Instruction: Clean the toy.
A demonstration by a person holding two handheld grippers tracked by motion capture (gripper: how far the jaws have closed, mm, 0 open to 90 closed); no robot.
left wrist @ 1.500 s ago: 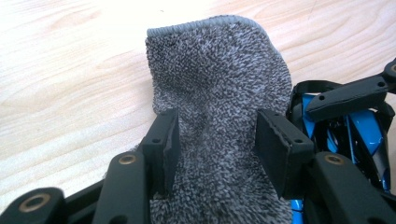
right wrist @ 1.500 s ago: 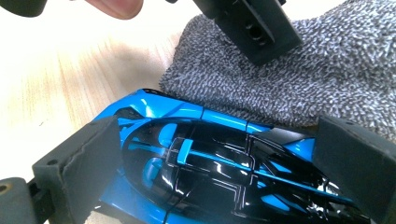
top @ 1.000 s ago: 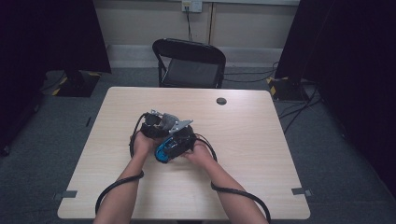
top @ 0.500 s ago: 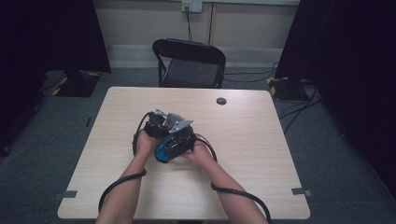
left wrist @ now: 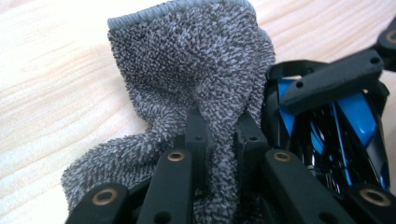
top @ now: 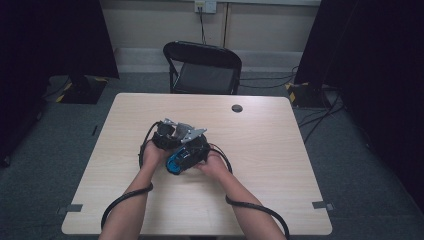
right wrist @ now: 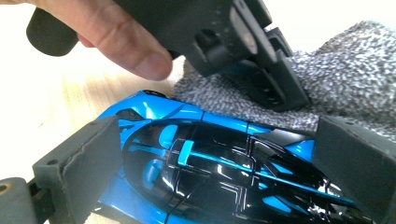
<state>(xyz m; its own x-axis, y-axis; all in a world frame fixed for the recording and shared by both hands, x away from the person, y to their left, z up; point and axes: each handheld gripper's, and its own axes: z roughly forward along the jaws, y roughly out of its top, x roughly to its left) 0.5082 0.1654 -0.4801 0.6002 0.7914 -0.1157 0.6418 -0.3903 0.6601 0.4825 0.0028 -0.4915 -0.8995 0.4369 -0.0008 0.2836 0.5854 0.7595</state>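
— Gripping what on the left side?

— Pinching a bunched fold of the grey cloth (left wrist: pixel 187 60) in the left gripper (left wrist: pixel 219 126), with the jaws drawn narrow and the pads pressing into the pile from both sides. Probably taking it by the fold rather than the hem, leaving a loose flap standing free beyond the jaws for wiping.

— And on the right?

— Clamping the blue toy car (right wrist: pixel 210 172) in the right gripper (right wrist: pixel 219 154), with the jaws standing wide and one pad bearing on either side of the body. Likely bracing it that way to stop it rolling off on its wheels under any rubbing.

— Sitting where, exactly?

— Lying low at the middle of the bench (top: pixel 275 150), slightly toward the left and the near edge. Touching the cloth along its far side, in the right gripper view.

— Why crowding both hands so close?

— Bringing the cloth right against the paintwork, judging by the layout. Angling the left gripper down over the car, with a left-hand finger (right wrist: pixel 140 56) curling just above the roof. Keeping the glossy top turned up and exposed between the pads, open to the cloth.

— Anything risky?

— Possibly dragging the car out of the clamp by wiping too hard.
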